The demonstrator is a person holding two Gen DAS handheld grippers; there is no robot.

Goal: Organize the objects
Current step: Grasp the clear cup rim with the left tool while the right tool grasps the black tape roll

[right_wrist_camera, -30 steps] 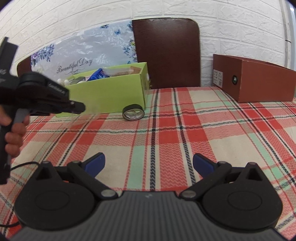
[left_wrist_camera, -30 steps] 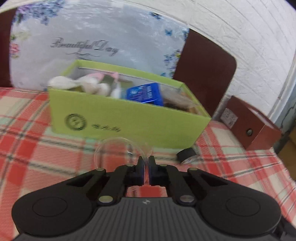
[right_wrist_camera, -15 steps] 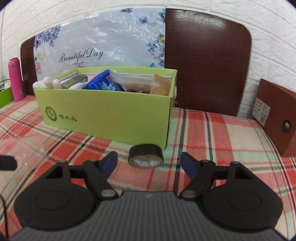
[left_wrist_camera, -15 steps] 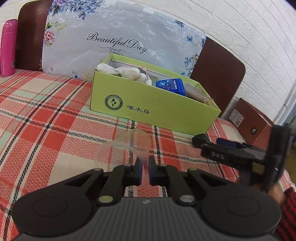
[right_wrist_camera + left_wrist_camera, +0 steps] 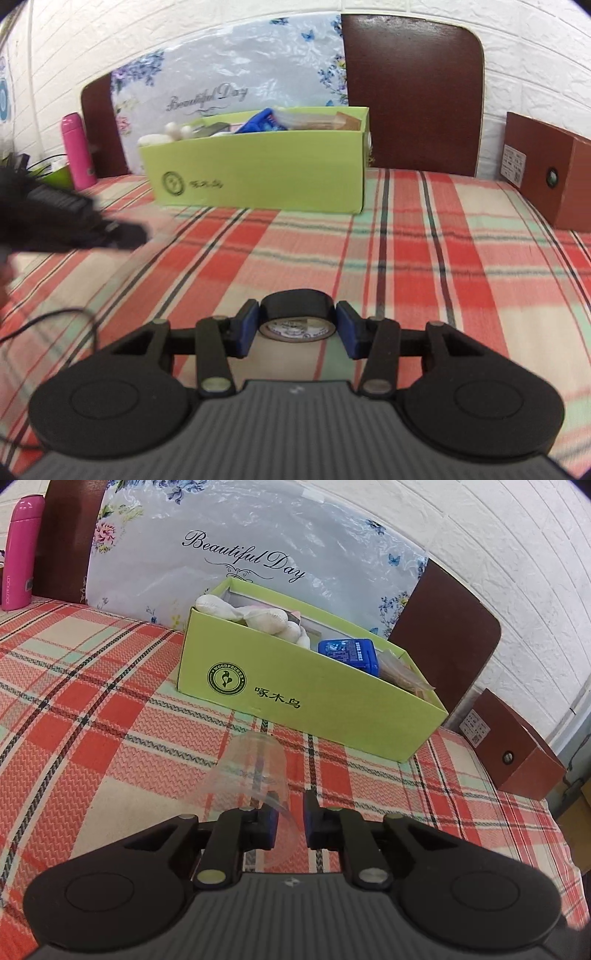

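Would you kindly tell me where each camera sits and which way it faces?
Left wrist: on the left gripper, looking along its fingers past a clear cup toward the green box.
Right wrist: on the right gripper, facing the same box; tape roll between its fingers, left gripper blurred at left.
Shared: box, plaid cloth, brown box.

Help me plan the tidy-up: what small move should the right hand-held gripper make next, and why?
Probably lift the black tape roll and carry it toward the green box. The right hand-held gripper has its pads on either side of the roll, and the open-topped box already holds other items.
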